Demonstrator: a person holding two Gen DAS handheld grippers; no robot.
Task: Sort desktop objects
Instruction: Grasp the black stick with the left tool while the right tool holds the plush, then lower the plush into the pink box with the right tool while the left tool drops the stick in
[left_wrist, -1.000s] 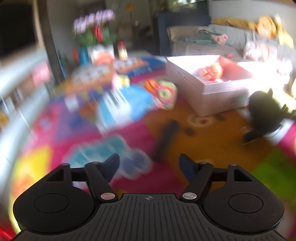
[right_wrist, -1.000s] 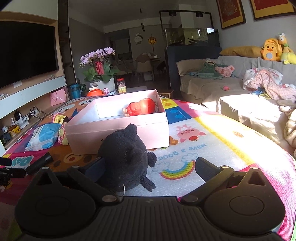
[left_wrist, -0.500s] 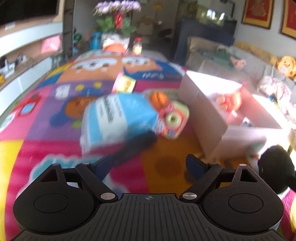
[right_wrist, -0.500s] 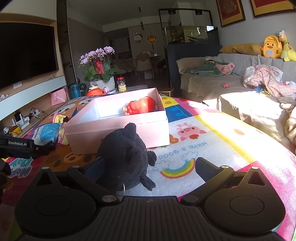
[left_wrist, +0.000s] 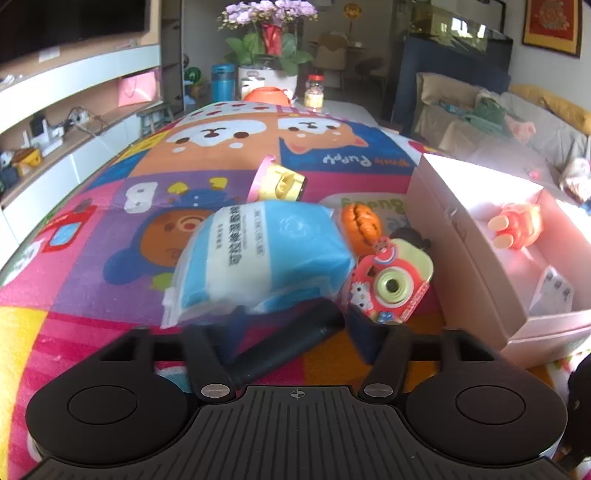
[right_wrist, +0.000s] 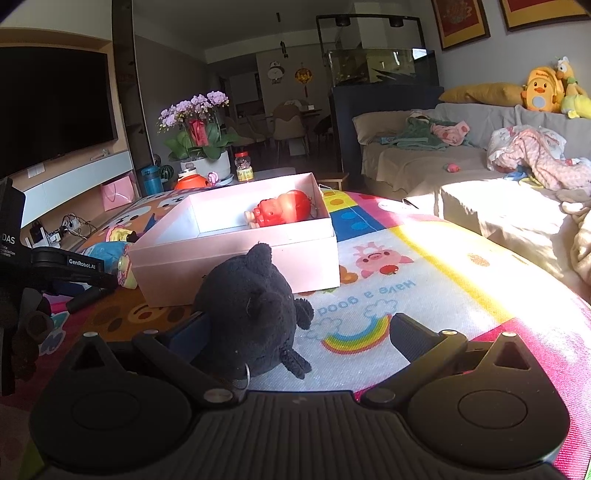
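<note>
My left gripper (left_wrist: 295, 328) hangs low over the play mat and its jaws are closing. A black cylinder (left_wrist: 291, 343) lies slantwise between them, with a gap still showing at the right finger. Just beyond it lie a blue-and-white wipes pack (left_wrist: 262, 254) and a red and yellow toy camera (left_wrist: 391, 284). My right gripper (right_wrist: 295, 332) stands open around a black plush toy (right_wrist: 251, 314), which leans near its left finger. A pink box (right_wrist: 236, 266) behind the plush holds a red doll (right_wrist: 284, 210).
An orange toy (left_wrist: 360, 221) and a yellow toy (left_wrist: 280, 182) lie on the mat beyond the pack. A flower pot (left_wrist: 267, 77), a jar (left_wrist: 314, 92) and a blue bottle (left_wrist: 222, 81) stand at the far end. A TV shelf runs along the left, a sofa (right_wrist: 461, 158) along the right.
My left gripper swung across the mat and came down over the black cylinder, which now sits between its fingers. Those fingers stand closer together than before. The right gripper and the plush kept still.
</note>
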